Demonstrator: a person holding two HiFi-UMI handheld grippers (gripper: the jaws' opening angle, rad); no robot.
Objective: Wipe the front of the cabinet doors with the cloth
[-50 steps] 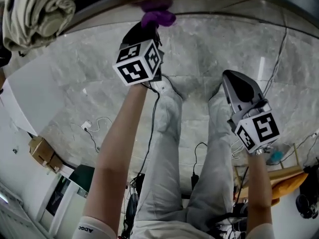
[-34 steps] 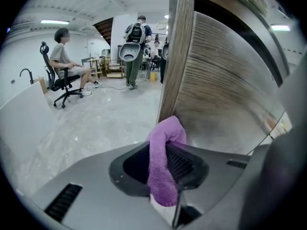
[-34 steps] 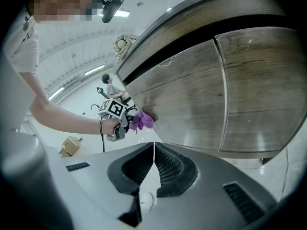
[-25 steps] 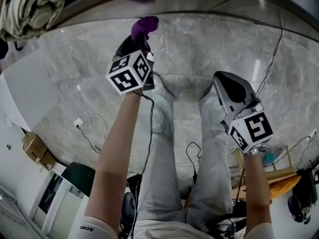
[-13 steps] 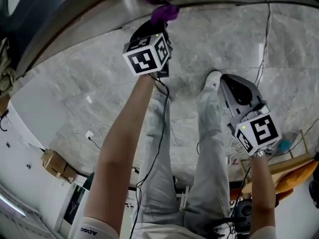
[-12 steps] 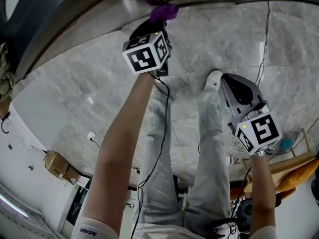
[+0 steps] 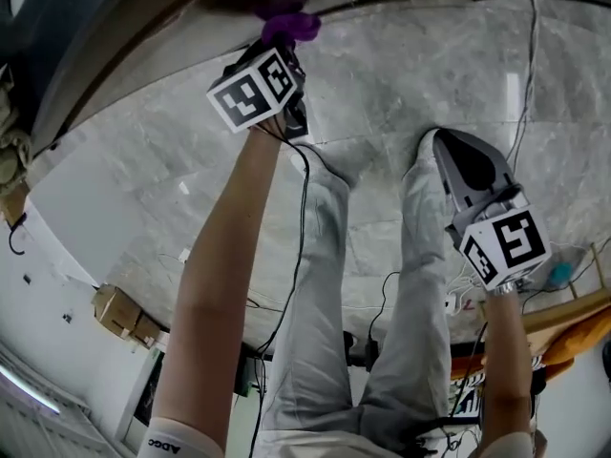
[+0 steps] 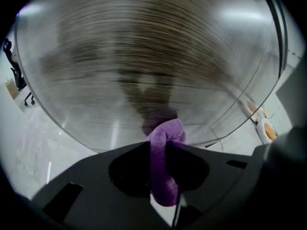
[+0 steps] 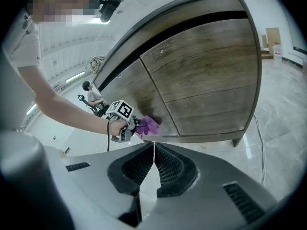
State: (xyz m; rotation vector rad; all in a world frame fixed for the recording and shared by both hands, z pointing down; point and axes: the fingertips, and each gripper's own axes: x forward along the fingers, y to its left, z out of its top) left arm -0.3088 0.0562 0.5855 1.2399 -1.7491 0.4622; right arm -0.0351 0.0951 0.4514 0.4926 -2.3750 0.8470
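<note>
Head view, and the left gripper [image 7: 280, 53] is up at the top of the frame, its jaws pinched tight on the purple cloth [image 7: 291, 29]. Left gripper view confirms it: a thick fold of cloth is squeezed between the two jaws, and its free end bulges out ahead, pushed against the wood. The grain there is smeared into streaks, so I'd say a wiping stroke is under way right now. Over in the right gripper view you get the whole picture. The cloth sits low on the left-hand door [image 9: 132, 92], near its bottom edge and just beside the seam with the right-hand door [image 9: 206, 75].

The right gripper [image 7: 447, 146] is doing nothing. It's at the lower right of the head view, jaws pressed together with nothing between them, hanging over the marble floor [image 7: 143, 189] well apart from the cabinet.

So we're in the wiping itself, down at the bottom of one door. How much wood has been covered, I can't tell from the surface. Next, I reckon, the left gripper needs to carry the cloth along or up the panel with steady pressure. It must hold its pinch so the fold doesn't slip out, then cross the seam to the right-hand door, which the cloth isn't touching.
</note>
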